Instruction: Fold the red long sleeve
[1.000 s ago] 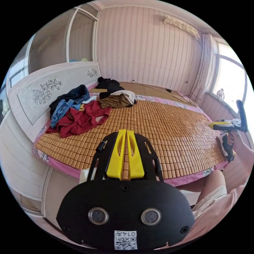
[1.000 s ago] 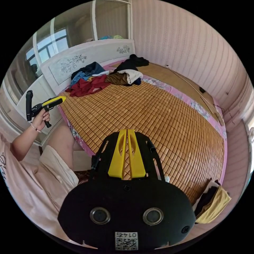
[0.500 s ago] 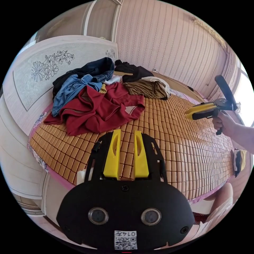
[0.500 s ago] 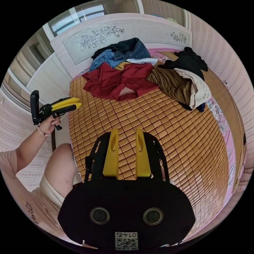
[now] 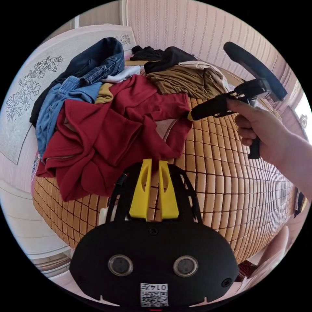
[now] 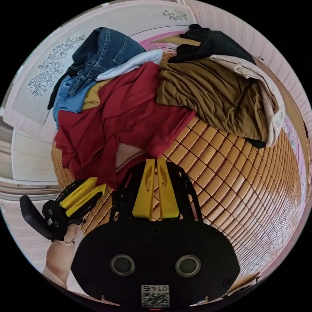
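Blue jeans [image 6: 104,48], brown garment [image 6: 214,94], black clothing [image 6: 211,40] on bamboo mat [image 6: 247,182].

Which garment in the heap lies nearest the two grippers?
The red long sleeve, spread at the heap's front edge on the mat; the brown garment and jeans lie farther back.

Bedroom: bed [image 5: 247,201], headboard [image 6: 48,65]

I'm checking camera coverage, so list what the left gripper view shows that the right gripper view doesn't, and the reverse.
Left gripper view's extra: the person's right hand holding the right claw, its tip at the edge of the red shirt. Right gripper view's extra: the left claw seen from outside, beside the shirt. Shared: the red shirt, jeans, brown garment, woven mat.
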The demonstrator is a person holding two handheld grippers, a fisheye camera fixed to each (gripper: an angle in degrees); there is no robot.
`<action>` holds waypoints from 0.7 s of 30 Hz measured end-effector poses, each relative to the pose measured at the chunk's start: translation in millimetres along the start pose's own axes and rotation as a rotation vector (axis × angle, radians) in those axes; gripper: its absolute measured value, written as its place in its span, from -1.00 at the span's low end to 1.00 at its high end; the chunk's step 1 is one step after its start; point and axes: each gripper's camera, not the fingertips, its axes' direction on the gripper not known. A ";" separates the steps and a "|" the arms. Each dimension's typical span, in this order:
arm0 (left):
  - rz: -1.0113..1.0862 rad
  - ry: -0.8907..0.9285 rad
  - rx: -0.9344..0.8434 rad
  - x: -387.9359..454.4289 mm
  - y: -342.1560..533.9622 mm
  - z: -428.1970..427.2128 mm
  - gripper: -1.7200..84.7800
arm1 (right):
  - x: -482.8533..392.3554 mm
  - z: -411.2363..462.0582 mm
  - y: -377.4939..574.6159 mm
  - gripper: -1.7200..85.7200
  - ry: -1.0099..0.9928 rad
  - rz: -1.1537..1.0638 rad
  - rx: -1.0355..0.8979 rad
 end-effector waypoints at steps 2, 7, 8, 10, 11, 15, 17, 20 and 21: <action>0.012 0.007 0.073 -2.0 -0.8 -23.9 -0.95 | 6.2 -33.0 5.9 -0.97 -0.066 -0.083 0.069; 0.078 0.009 0.335 -4.5 -1.6 -128.5 -0.98 | 34.5 -144.8 28.8 -0.97 -0.369 -0.162 0.276; 0.113 0.042 0.399 -0.3 -0.5 -154.2 -0.98 | 39.5 -178.0 40.0 -0.97 -0.452 -0.206 0.331; 0.186 0.088 0.467 15.2 5.8 -190.3 -0.98 | 41.7 -227.4 66.7 -0.97 -0.488 -0.291 0.403; 0.258 0.137 0.517 32.5 16.3 -213.0 -0.98 | 46.5 -257.2 91.3 -0.97 -0.518 -0.341 0.443; 0.460 0.438 0.565 108.3 48.7 -242.2 -0.96 | 100.1 -326.3 184.0 -0.97 -0.566 -0.351 0.553; 0.420 0.715 0.531 166.4 58.9 -221.6 -0.94 | 156.2 -339.5 244.1 -0.97 -0.452 -0.265 0.510; 0.419 0.912 0.355 243.0 65.3 -170.5 -0.95 | 234.5 -309.3 320.4 -0.96 -0.151 0.018 0.339; 0.411 0.936 0.315 253.3 66.7 -161.9 -0.96 | 250.5 -300.5 337.7 -0.95 -0.111 0.089 0.309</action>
